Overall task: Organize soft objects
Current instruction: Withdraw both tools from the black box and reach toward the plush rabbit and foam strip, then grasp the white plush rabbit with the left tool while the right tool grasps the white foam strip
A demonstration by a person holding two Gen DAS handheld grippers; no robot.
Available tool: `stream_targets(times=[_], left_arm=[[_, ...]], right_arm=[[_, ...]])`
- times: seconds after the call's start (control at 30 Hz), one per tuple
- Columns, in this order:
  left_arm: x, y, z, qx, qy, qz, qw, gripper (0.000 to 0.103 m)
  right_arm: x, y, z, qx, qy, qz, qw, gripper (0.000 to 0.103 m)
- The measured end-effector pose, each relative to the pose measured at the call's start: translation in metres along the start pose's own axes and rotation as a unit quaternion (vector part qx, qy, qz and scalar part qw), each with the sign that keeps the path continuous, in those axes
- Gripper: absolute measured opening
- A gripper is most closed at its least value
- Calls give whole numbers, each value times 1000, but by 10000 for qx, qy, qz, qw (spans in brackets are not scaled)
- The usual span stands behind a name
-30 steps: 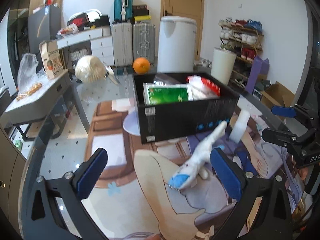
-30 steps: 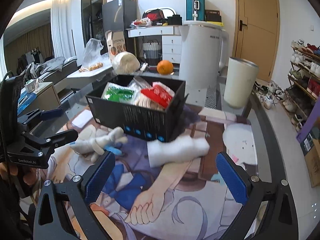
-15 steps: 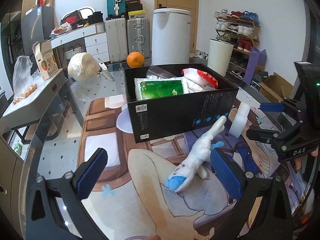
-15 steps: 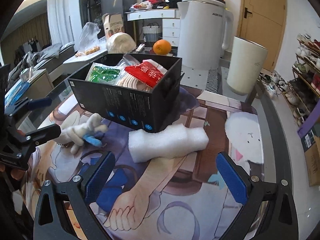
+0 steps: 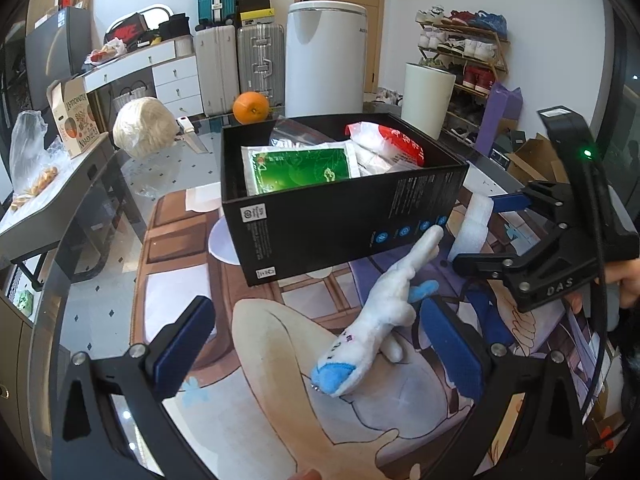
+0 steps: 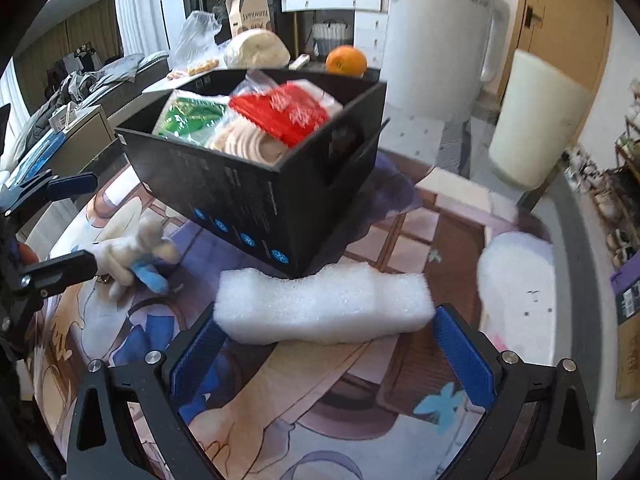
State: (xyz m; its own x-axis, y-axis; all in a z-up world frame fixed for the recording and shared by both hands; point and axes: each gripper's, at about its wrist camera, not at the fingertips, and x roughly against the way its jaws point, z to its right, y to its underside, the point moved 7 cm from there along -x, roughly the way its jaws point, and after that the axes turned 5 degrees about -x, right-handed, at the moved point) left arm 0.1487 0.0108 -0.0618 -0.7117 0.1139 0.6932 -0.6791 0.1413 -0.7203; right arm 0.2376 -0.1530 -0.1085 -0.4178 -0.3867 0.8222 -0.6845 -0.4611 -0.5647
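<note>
A white plush toy with blue tips [image 5: 372, 322] lies on the printed mat in front of a black box [image 5: 340, 224]; it also shows in the right wrist view [image 6: 134, 258]. My left gripper [image 5: 316, 344] is open, and the toy lies between its pads, nearer the right one. A white foam block [image 6: 324, 306] lies by the box's corner; its end shows in the left wrist view [image 5: 474, 222]. My right gripper [image 6: 324, 356] is open, its blue pads at the block's two ends. The box [image 6: 256, 184] holds green, red and white soft packets.
An orange [image 5: 251, 107] and a pale round bundle [image 5: 144, 126] sit on the glass table behind the box. A tall white bin [image 5: 326, 60] and a white cylinder [image 6: 532, 136] stand beyond. The table's right edge [image 6: 576, 240] is close to the foam.
My right gripper has moved forward and down until its pads flank the foam block. My left gripper has edged closer to the plush toy. Both stay open.
</note>
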Motion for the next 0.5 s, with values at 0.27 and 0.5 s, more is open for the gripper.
stream_targets(times=[0.27,0.5], left_arm=[[-3,1,4,-80,71,-107,9999,103],[-10,4,12,-339,155,-339,9987,98]], right_arm=[[5,-4,-3,-77,-100,166,9998,91],[29,3,-14,-188,-178,467,9986,91]])
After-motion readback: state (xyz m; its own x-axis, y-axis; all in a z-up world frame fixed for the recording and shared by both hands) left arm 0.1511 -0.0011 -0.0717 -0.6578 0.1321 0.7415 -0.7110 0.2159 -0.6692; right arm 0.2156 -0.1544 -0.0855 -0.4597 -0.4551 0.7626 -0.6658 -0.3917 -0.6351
